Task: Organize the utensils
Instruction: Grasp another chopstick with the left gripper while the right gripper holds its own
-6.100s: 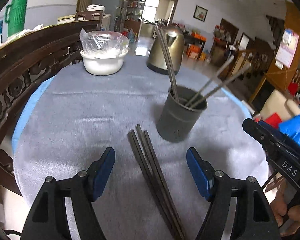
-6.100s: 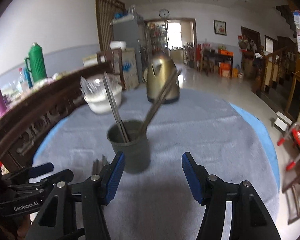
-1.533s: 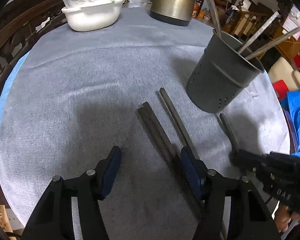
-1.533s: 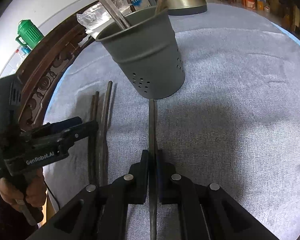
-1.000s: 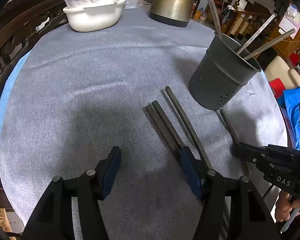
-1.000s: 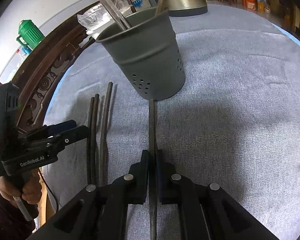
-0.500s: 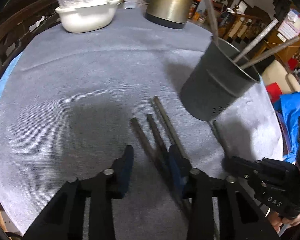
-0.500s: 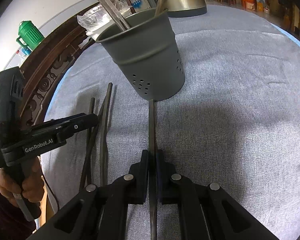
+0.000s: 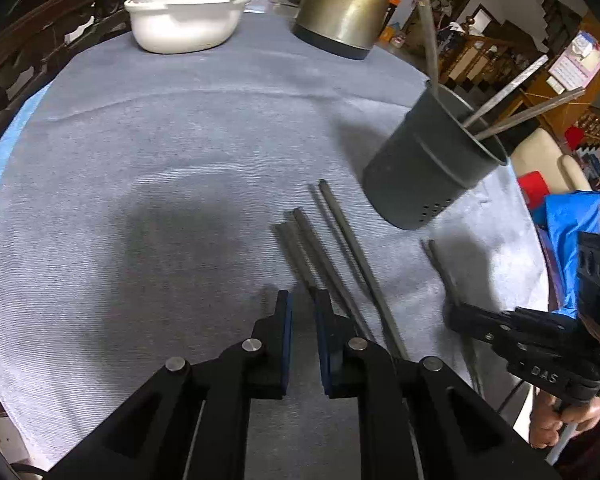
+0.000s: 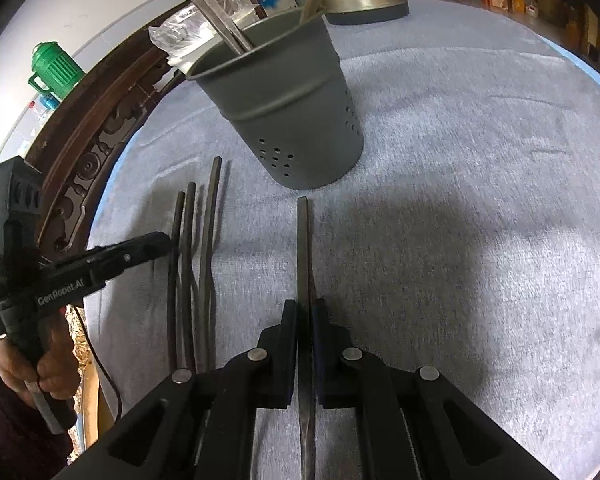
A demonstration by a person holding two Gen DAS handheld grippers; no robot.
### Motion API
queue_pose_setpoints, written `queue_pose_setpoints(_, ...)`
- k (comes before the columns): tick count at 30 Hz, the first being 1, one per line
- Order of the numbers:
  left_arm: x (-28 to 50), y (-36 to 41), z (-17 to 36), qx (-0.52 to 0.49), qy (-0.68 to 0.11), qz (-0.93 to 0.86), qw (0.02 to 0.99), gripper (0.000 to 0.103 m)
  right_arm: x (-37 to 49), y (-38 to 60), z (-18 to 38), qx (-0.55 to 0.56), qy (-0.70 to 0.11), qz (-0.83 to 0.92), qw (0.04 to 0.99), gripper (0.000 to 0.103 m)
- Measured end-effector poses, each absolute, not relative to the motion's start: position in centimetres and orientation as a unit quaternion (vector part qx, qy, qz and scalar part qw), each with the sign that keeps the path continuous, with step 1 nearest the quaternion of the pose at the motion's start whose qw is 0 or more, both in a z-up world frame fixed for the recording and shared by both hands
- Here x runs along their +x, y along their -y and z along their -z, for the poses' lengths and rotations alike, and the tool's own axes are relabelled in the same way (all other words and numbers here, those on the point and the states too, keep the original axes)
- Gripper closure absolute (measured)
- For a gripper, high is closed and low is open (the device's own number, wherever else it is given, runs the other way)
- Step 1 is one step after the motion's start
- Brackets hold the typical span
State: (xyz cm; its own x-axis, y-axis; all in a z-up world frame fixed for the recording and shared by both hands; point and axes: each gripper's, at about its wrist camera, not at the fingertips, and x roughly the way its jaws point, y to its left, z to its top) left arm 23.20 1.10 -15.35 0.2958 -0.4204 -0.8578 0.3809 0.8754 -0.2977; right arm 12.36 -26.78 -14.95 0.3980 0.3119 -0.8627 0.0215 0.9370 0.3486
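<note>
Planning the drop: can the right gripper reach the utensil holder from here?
Likely yes. The right gripper, jaws shut on a chopstick, points straight at the utensil holder; only bare cloth lies between. The loose chopsticks lie off to its left.

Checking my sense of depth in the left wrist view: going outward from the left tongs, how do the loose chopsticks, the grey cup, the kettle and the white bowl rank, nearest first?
1. Loose chopsticks: on the cloth just ahead of the left tongs, slightly right.
2. Grey cup: farther ahead, to the right.
3. Kettle and white bowl: both at the far edge, kettle right of centre, bowl left; too close to call.
</note>
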Motion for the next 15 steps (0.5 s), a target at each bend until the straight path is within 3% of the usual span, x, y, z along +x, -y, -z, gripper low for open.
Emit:
queue_pose_setpoints(2, 23.3, -0.9, 15.3, -0.017, -0.539, 0.249, 0.804, 0.089, 12.1, 26.6, 14.9, 0.148, -0.549, -0.086, 0.818, 0.095)
queue_pose_setpoints(6, 23.9, -0.3, 15.3, -0.022, -0.543, 0.246, 0.802, 0.068, 12.0, 27.0, 14.5, 0.167, -0.553, -0.085, 0.812, 0.089)
queue_pose_setpoints(15, 24.2, 0.5, 15.7, -0.007, -0.547, 0.248, 0.800, 0.068, 13.6, 27.6, 13.1, 0.174, -0.536, -0.079, 0.823, 0.089)
